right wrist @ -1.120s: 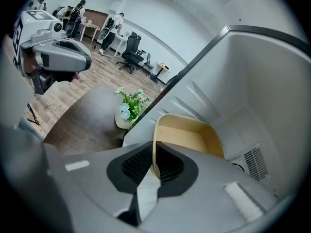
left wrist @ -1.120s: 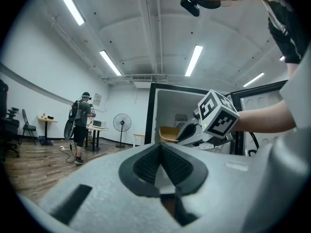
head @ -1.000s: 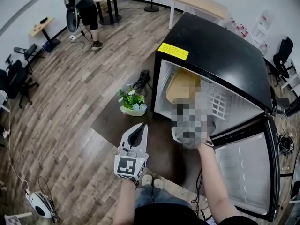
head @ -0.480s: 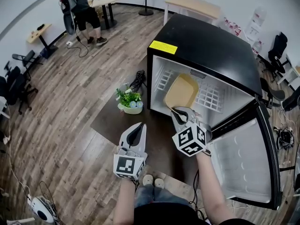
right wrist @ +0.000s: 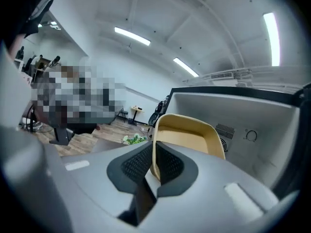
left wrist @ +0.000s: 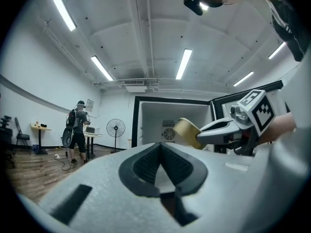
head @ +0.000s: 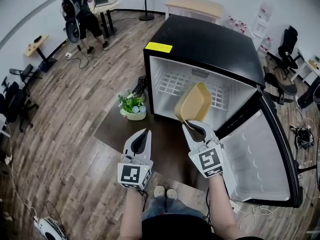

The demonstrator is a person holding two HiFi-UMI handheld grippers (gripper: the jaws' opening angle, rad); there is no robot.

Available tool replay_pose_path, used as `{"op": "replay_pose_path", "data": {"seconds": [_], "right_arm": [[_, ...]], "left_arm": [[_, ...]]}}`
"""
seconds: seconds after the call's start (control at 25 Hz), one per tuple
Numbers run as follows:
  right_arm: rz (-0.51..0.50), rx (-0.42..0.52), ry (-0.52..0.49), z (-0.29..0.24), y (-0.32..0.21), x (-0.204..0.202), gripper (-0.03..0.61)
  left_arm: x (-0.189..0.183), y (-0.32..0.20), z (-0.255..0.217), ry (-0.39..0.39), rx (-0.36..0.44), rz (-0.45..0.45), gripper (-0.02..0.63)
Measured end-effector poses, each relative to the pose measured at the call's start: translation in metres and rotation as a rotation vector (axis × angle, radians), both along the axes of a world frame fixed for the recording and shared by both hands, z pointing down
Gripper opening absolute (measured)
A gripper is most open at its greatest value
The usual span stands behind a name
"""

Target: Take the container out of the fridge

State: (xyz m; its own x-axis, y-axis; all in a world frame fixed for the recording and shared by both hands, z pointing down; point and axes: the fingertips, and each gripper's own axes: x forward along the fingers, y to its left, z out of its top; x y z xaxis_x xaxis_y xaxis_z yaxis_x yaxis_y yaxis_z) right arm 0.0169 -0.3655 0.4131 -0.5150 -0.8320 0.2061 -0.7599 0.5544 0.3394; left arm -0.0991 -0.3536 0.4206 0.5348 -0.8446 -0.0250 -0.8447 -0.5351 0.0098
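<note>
Tan container (head: 193,103), rim clamped in barely parted right gripper (head: 189,127) (left gripper (head: 144,132) empty).

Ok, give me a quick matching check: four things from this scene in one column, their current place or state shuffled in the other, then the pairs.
1 container
2 fridge door
3 left gripper
4 potted plant

A on the dark mat, beside the fridge
B jaws together, holding nothing
C swung wide open
D rim pinched in the right gripper

Pairs: 1-D, 2-C, 3-B, 4-A
</note>
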Motion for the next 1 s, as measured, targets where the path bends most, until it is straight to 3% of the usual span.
{"op": "replay_pose_path", "data": {"seconds": [0.56, 1.0], "right_arm": [[0.099, 0.086, -0.38, -0.02, 0.063, 0.062, 0.028], [0.19, 0.126, -0.503, -0.018, 0.086, 0.088, 0.027]], "left_arm": [[0.041, 0.016, -0.009, -0.035, 0.032, 0.082, 0.006], [0.055, 0.035, -0.004, -0.059, 0.036, 0.114, 0.006]]}}
